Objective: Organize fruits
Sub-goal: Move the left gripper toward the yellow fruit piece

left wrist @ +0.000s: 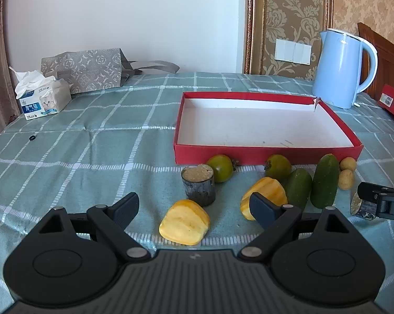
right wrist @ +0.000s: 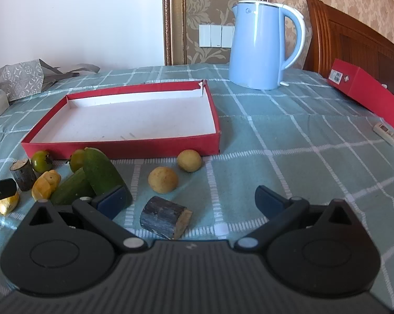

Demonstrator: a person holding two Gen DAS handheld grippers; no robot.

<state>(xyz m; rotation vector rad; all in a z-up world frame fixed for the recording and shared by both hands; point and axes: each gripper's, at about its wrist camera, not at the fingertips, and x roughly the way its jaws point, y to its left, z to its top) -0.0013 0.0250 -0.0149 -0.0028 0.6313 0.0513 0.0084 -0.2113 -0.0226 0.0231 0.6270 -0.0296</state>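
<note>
Both the left gripper [left wrist: 194, 206] and right gripper [right wrist: 190, 200] hover with fingers spread wide over fruits before the shallow red cardboard tray [left wrist: 264, 153] on the checked desk [left wrist: 92, 157].

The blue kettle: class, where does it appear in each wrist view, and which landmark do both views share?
Left wrist: blue kettle at upper right, behind the box's far right corner.
Right wrist: blue kettle at upper centre-right, beyond that corner.
Shared landmark: red box.
</note>
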